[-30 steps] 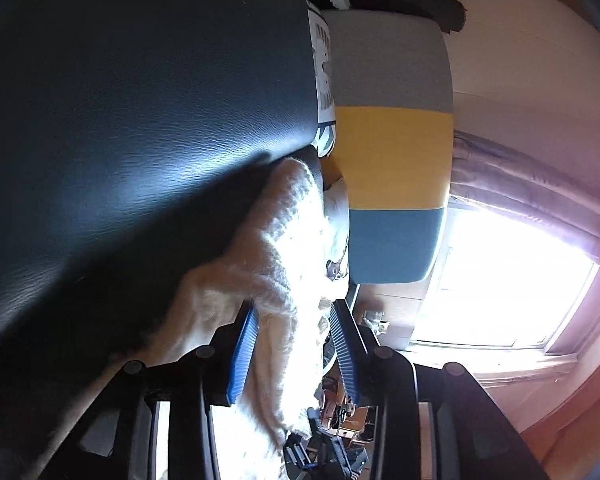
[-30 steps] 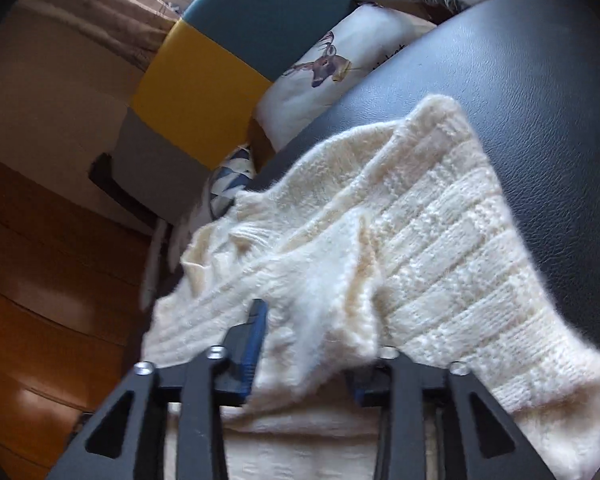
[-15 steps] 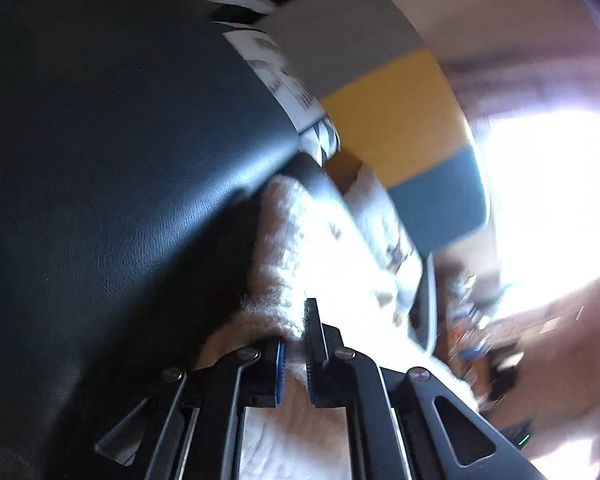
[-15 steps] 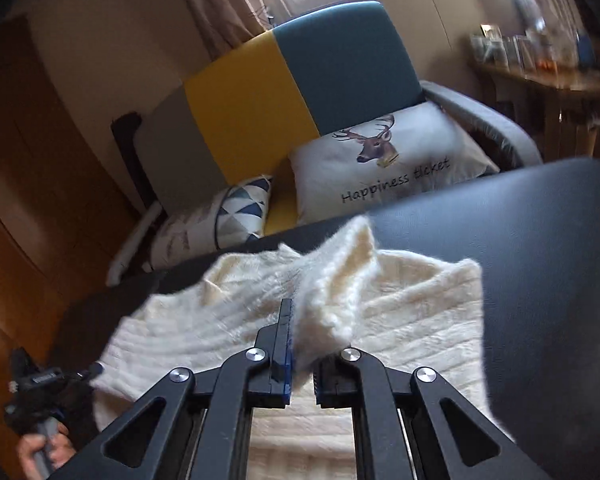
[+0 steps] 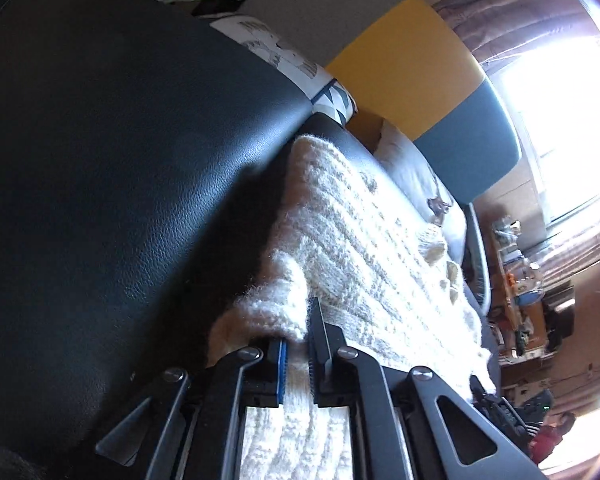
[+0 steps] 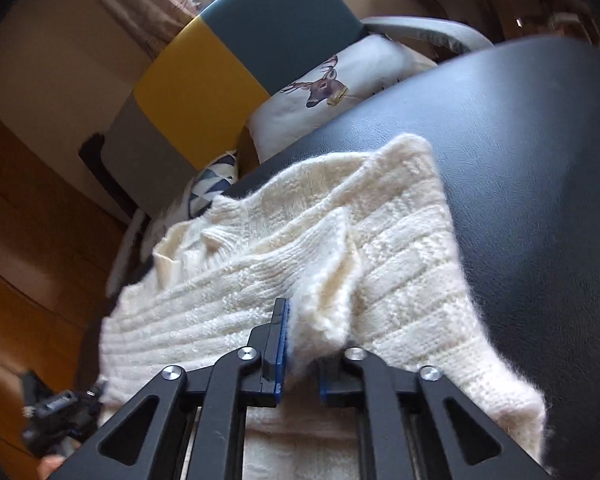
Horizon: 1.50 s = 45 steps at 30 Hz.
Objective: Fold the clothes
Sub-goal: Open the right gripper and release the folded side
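Here, the cream knitted sweater (image 6: 400, 264) lies on the black leather surface (image 6: 540, 180). A bunched fold is pinched by each of the 2 grippers, left gripper (image 5: 298, 354) and right gripper (image 6: 300, 354), though both jaw pairs are easing open. Fluffy knit could be dropped, or layers dragged askew, if lifted unevenly.

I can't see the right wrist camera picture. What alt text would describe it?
The right claw, jaws opening slightly, pinches a raised fold of a cream knitted sweater spread on a black leather surface. Behind stand a grey, yellow and teal chair and a deer-print cushion.
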### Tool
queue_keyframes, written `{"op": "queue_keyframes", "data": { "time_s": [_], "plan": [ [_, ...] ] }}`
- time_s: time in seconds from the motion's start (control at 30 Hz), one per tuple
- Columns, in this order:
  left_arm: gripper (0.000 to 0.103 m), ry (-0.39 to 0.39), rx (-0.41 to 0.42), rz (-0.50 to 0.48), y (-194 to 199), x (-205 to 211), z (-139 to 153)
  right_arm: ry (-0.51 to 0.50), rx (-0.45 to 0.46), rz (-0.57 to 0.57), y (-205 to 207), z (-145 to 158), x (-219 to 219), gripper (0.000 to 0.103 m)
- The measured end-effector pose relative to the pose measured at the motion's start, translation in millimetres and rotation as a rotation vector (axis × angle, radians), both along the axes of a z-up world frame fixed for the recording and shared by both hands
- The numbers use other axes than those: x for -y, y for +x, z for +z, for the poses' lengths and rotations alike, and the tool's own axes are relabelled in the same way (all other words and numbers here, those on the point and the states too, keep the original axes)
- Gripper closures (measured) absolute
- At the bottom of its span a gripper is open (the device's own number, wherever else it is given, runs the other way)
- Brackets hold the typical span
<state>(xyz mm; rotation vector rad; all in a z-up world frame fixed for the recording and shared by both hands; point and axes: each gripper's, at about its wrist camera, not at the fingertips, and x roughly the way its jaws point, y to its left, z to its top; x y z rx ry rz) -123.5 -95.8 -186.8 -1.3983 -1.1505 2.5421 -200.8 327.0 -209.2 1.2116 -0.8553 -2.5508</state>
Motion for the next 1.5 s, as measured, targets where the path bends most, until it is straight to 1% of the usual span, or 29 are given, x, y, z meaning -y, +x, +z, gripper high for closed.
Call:
{"op": "queue_keyframes", "data": {
  "time_s": [0.03, 0.07, 0.13, 0.17, 0.2, 0.27, 0.3, 0.4, 0.43, 0.5, 0.53, 0.6, 0.67, 0.7, 0.77, 0.8, 0.83, 0.87, 0.9, 0.93, 0.97, 1.0, 1.07, 1.2, 1.27, 1.33, 1.37, 1.43, 1.5],
  "plan": [
    [0.091, 0.003, 0.005, -0.005, 5, 3, 3, 0.005, 0.004, -0.018, 3, 3, -4, 0.086],
    [0.090, -0.002, 0.009, -0.010, 10, 5, 7, 0.011, 0.008, -0.036, 5, 5, -9, 0.080],
    [0.090, 0.002, 0.000, -0.016, 20, 9, 15, 0.073, -0.007, -0.075, 14, 16, -18, 0.069],
    [0.090, -0.013, -0.020, -0.016, 24, 10, 21, 0.122, -0.019, -0.099, 19, 24, -21, 0.063],
    [0.091, -0.047, -0.050, -0.016, 29, 9, 29, 0.171, -0.031, -0.123, 24, 32, -24, 0.061],
    [0.090, -0.089, -0.130, -0.037, 34, 4, 48, 0.243, -0.100, -0.086, 31, 51, -16, 0.061],
    [0.089, -0.098, -0.167, -0.053, 26, 1, 53, 0.260, -0.115, -0.043, 29, 56, -6, 0.061],
    [0.088, -0.154, -0.204, -0.112, 2, -15, 60, 0.332, -0.145, 0.093, 21, 64, 30, 0.060],
    [0.087, -0.174, -0.195, -0.137, -6, -22, 58, 0.350, -0.134, 0.131, 17, 60, 41, 0.060],
    [0.087, -0.213, -0.120, -0.165, -24, -29, 41, 0.384, -0.113, 0.207, 8, 51, 63, 0.060],
    [0.087, -0.232, -0.079, -0.175, -33, -32, 32, 0.402, -0.083, 0.224, 4, 44, 69, 0.060],
    [0.088, -0.241, -0.048, -0.180, -37, -31, 11, 0.437, -0.011, 0.242, -1, 24, 73, 0.059],
    [0.090, -0.234, -0.057, -0.181, -30, -26, 6, 0.426, -0.051, 0.238, 5, 13, 66, 0.060],
    [0.090, -0.230, -0.066, -0.182, -26, -24, 6, 0.396, -0.058, 0.230, 7, 11, 62, 0.060],
    [0.092, -0.202, -0.064, -0.185, -21, -23, 14, 0.360, -0.062, 0.224, 8, 11, 56, 0.060],
    [0.091, -0.175, -0.087, -0.206, -25, -25, 23, 0.354, -0.055, 0.227, 7, 13, 56, 0.059],
    [0.090, -0.141, -0.122, -0.236, -34, -29, 32, 0.337, -0.051, 0.227, 6, 18, 55, 0.058],
    [0.087, -0.088, -0.157, -0.282, -40, -33, 41, 0.319, -0.047, 0.227, 5, 23, 54, 0.058],
    [0.081, -0.020, -0.192, -0.341, -46, -38, 52, 0.302, -0.078, 0.232, 4, 31, 55, 0.058],
    [0.080, 0.038, -0.217, -0.400, -56, -46, 61, 0.284, -0.110, 0.237, 3, 39, 55, 0.058],
    [0.079, 0.074, -0.224, -0.452, -68, -57, 67, 0.267, -0.141, 0.241, 2, 47, 56, 0.058],
    [0.078, 0.099, -0.224, -0.497, -79, -68, 71, 0.289, -0.162, 0.255, -2, 54, 60, 0.058],
    [0.076, 0.138, -0.192, -0.585, -105, -94, 72, 0.377, -0.186, 0.285, -18, 60, 77, 0.058],
    [0.075, 0.131, -0.095, -0.708, -167, -146, 49, 0.468, -0.068, 0.323, -58, 41, 84, 0.058],
    [0.075, 0.138, -0.045, -0.761, -195, -168, 34, 0.470, -0.028, 0.324, -69, 29, 82, 0.058],
    [0.075, 0.116, -0.004, -0.797, -210, -183, 23, 0.443, -0.022, 0.322, -74, 22, 75, 0.057],
    [0.073, 0.096, 0.014, -0.824, -216, -190, 20, 0.430, -0.020, 0.321, -76, 19, 72, 0.054],
    [0.073, 0.051, 0.041, -0.834, -226, -198, 13, 0.418, -0.031, 0.323, -75, 17, 69, 0.051],
    [0.071, 0.046, 0.066, -0.856, -234, -203, 6, 0.409, -0.041, 0.325, -75, 14, 68, 0.049]
  ]
}}
